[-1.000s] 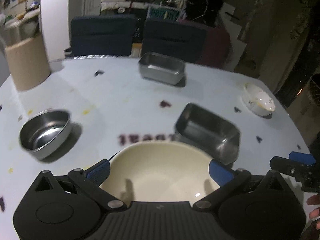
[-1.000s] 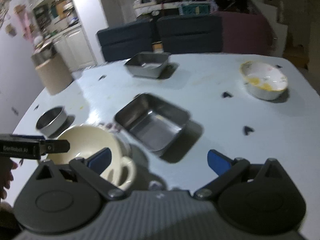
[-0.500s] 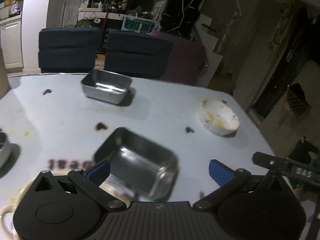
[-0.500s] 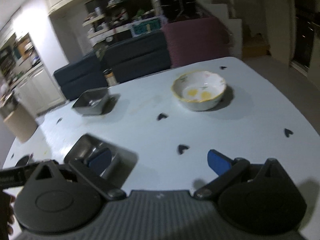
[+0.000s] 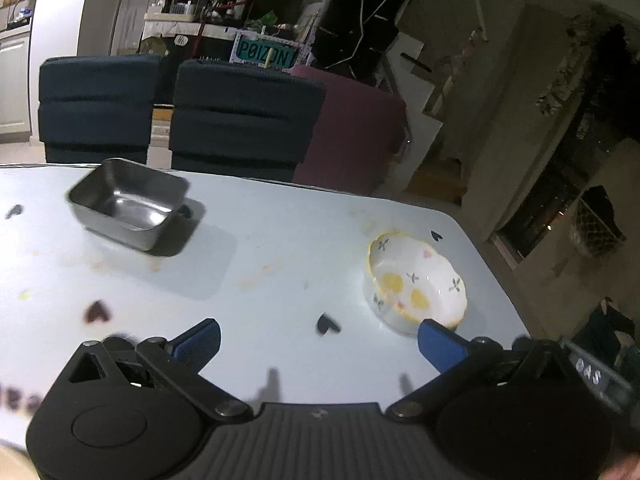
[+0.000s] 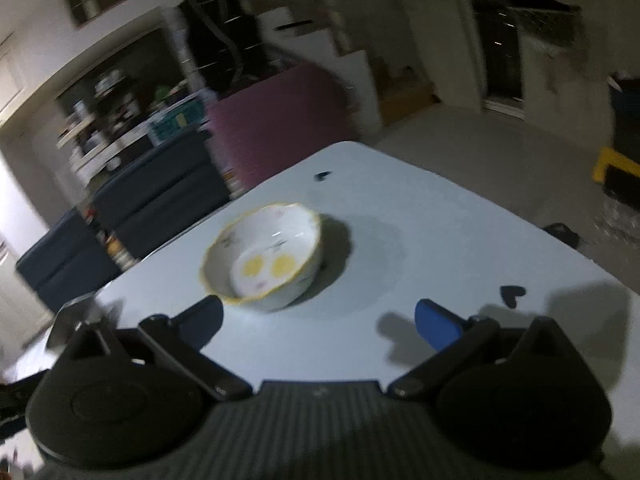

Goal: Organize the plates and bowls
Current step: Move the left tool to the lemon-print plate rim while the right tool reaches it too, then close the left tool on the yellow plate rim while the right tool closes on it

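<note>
From the left wrist camera, the left gripper [image 5: 318, 340], black plastic with two blue-padded fingers [image 5: 198, 340], hangs over the pale, smooth tabletop [image 5: 260, 248] with its jaws spread wide and nothing between them. One white ceramic bowl with a wavy yellow rim, small flower marks and two yellow patches inside [image 5: 416, 292] stands near the table's right edge, just ahead of the right-hand pad. One rectangular stainless-steel pan with rounded corners [image 5: 128, 202] stands well apart from it, at the far left. Small dark heart-shaped marks [image 5: 328, 323] dot the surface. Behind the table stand two dark blue upholstered chairs [image 5: 244, 116] and one maroon one [image 5: 352, 128]; a teal sign reading "P0IZON" [image 5: 266, 56] sits beyond them.

From the right wrist camera, which is blurred, the right gripper [image 6: 318, 322] of the same make also has its jaws wide apart and empty. The one white yellow-rimmed bowl [image 6: 264, 258] stands just ahead of the left-hand pad, throwing a shadow to its right. A shiny metal edge [image 6: 74, 314] shows at the far left.
</note>
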`<state>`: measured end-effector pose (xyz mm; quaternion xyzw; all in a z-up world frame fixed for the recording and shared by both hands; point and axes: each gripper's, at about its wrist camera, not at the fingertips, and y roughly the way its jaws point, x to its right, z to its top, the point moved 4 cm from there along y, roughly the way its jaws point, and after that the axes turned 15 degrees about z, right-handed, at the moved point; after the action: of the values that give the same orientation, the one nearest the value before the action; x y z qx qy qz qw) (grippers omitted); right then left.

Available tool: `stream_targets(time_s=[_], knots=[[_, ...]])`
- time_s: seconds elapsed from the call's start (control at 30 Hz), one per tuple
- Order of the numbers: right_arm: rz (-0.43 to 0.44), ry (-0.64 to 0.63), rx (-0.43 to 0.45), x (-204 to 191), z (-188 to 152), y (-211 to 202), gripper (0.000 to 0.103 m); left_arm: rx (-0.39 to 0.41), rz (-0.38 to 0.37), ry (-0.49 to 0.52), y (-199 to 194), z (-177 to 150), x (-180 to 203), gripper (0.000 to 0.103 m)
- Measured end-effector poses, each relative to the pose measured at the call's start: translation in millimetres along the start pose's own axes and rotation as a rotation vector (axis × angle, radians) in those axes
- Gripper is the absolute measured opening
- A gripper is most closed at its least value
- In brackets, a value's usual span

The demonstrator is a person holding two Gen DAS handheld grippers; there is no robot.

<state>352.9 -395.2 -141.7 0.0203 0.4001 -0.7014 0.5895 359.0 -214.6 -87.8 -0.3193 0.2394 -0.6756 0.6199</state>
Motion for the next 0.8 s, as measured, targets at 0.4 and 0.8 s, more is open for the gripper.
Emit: stream_targets(time_s=[0.4,0.8], knots=[[0.019,0.282,0.081,36,9,23,0.102,-0.004,0.107,0.135,102,11,100,0.103],[0.036,0.280,0.042,34,10,35,0.097,-0.035,0.132,0.315,125,-6,109,0.101]])
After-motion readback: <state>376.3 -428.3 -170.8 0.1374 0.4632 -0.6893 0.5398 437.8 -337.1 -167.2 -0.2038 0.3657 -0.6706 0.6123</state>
